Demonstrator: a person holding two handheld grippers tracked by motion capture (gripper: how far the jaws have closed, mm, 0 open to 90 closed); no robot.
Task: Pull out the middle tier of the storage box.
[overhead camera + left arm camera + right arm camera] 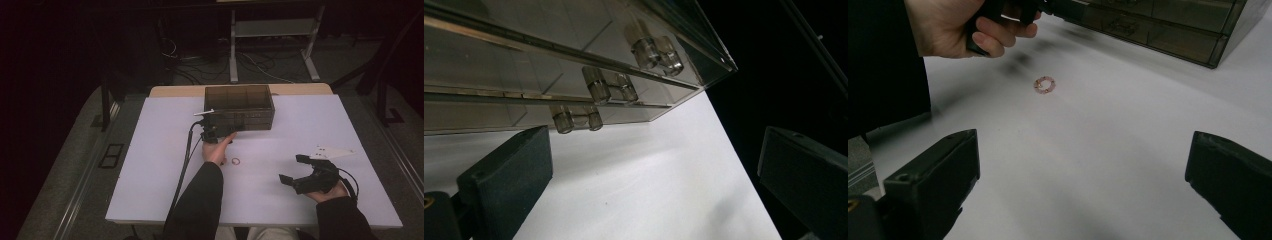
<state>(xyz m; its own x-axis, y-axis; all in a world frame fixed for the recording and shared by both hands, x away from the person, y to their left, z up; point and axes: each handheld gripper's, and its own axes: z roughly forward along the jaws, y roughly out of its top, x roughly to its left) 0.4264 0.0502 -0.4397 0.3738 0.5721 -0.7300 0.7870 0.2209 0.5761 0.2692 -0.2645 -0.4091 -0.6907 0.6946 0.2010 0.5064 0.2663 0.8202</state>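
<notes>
From the high view, a person's left hand [216, 149] holds the left gripper [212, 131] against the near face of a smoky, see-through drawer box [240, 106] at the far middle of the white counter [150, 160]. A small ring [236, 161] lies on the counter just right of that hand, well apart from the box. At the near right, the right gripper [294, 171] rests low over the counter, jaws spread wide and holding nothing.

The left gripper view adds what the high camera cannot resolve: three clear stubby drawer knobs [596, 85] on the box front [524, 60], stacked one above another, with the gripper's jaws standing wide apart just short of the lowest knob and touching none.

The right gripper view looks across bare counter between its own parted jaws to the ring [1044, 84], seen here as pinkish with pale spots, lying flat in the open. Beyond it the left hand [963, 27] grips its tool near the box's corner [1198, 35].
</notes>
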